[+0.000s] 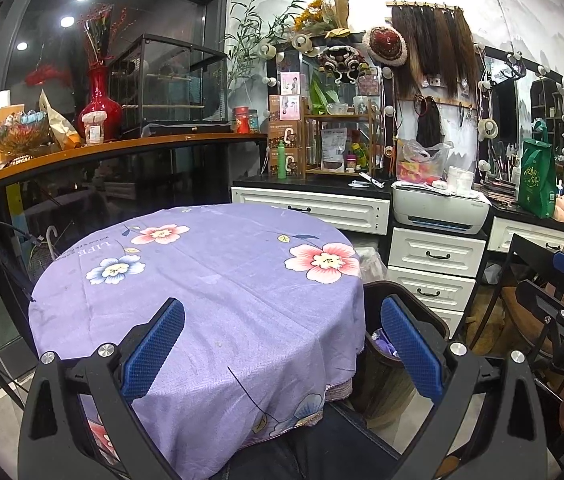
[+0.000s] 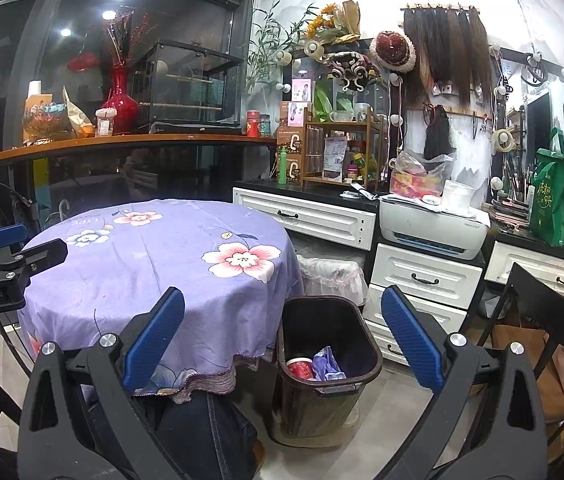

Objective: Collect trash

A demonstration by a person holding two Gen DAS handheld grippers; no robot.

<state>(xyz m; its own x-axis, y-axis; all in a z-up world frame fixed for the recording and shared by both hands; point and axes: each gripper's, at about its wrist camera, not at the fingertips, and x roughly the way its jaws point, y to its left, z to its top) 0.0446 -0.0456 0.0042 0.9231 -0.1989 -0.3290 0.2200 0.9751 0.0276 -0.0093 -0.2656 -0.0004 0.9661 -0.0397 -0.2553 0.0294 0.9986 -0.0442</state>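
Note:
A black trash bin (image 2: 316,412) stands on the floor just right of the round table (image 2: 154,264), which is covered by a purple floral cloth. Inside the bin lie a red cup (image 2: 300,368) and a crumpled purple wrapper (image 2: 328,362). My right gripper (image 2: 282,294) hangs open above the gap between table edge and bin, holding nothing. Over the table's near half my left gripper (image 1: 282,304) is open and holds nothing. In the left wrist view the bin (image 1: 382,384) is partly hidden behind the right finger.
White drawers (image 2: 422,276) with a printer (image 2: 434,228) stand behind the bin. A lined basket (image 2: 330,272) sits beyond the bin, and a black chair (image 2: 554,312) with paper bags is at right. A jeans-clad leg (image 2: 210,432) is under the table's near edge.

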